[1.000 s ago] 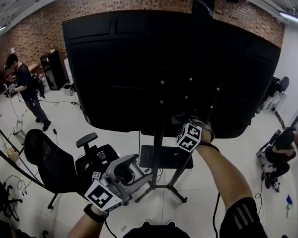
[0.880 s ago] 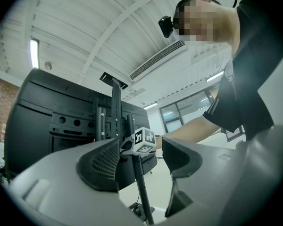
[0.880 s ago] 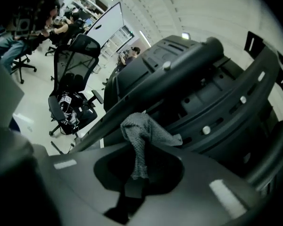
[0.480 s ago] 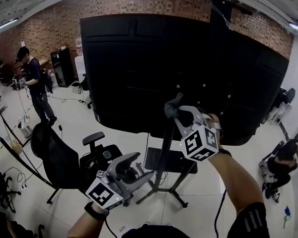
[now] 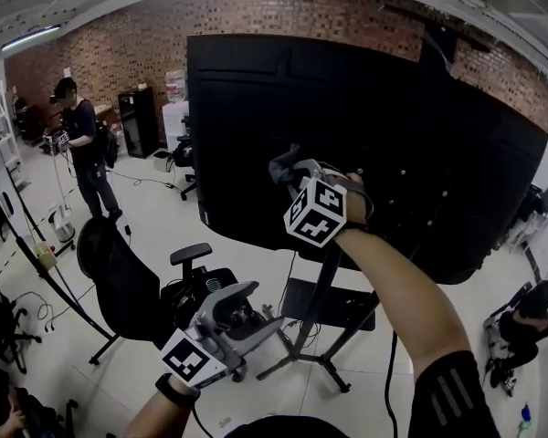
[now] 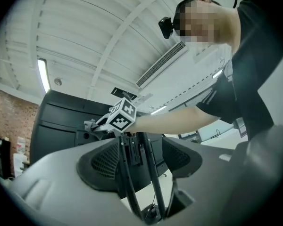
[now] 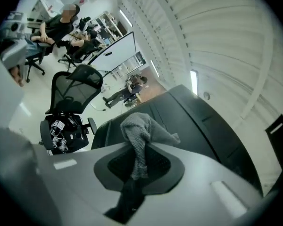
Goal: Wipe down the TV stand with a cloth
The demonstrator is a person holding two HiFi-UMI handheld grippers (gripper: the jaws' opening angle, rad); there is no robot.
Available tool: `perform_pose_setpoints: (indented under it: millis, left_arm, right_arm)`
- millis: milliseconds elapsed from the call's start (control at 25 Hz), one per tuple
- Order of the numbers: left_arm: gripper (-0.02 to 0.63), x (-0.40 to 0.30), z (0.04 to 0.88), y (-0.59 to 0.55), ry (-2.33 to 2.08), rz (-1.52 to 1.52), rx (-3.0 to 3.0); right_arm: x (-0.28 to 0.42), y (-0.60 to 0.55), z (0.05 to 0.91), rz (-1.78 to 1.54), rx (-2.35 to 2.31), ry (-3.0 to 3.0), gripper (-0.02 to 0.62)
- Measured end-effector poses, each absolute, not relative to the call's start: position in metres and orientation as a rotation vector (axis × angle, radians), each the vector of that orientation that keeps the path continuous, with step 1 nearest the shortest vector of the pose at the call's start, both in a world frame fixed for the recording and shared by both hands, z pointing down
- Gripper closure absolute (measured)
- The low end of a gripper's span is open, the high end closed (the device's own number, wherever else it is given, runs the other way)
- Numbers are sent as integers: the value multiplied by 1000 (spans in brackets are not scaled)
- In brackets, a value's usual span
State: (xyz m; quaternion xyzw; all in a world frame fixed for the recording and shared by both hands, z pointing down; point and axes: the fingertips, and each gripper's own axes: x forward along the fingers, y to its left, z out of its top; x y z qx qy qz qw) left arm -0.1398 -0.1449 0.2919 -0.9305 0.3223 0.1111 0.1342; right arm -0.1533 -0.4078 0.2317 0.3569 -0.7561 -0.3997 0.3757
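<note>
Right gripper clamped on cloth, risen leftward up TV back; left gripper jaws apart, low, unchanged.

The black TV panel walls off everything ahead. An office chair crowds the TV stand from the left. The floor beyond is open.

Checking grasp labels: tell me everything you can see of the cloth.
The cloth is grey, knit-textured and looks soft. It is bunched up and pinched between the fingers of the right gripper. A strip runs down between the pads and a crumpled tuft sticks out past the tips. It is held raised, close in front of the large black panel. Whether it touches the panel cannot be told.
</note>
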Motion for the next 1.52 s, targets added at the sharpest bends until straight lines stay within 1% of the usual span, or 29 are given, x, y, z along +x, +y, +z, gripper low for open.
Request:
perform_pose_setpoints:
  millis: [360, 520, 640, 840, 1120, 1320, 1520]
  left_arm:
    - [299, -183, 305, -139, 1073, 324, -2664]
    - [299, -194, 307, -140, 1111, 338, -2658]
    - [299, -196, 307, -141, 1106, 346, -2660]
    - [299, -184, 303, -154, 1057, 387, -2673]
    - [299, -144, 295, -169, 909, 426, -2717]
    - [299, -129, 290, -171, 843, 436, -2734]
    - [299, -122, 289, -172, 808, 433, -2746]
  right_arm:
    - [-192, -473, 254, -1030, 863, -1700, 563]
    - [-193, -491, 265, -1000, 855, -1637, 563]
    - [-181, -491, 267, -1008, 839, -1579, 563]
    - [-151, -489, 270, -1002, 823, -1481, 563]
    - [-94, -482, 272, -949, 816, -1326, 565]
    - [-91, -468, 270, -956, 810, -1335, 565]
    - [-102, -419, 254, -988, 826, -1573, 564]
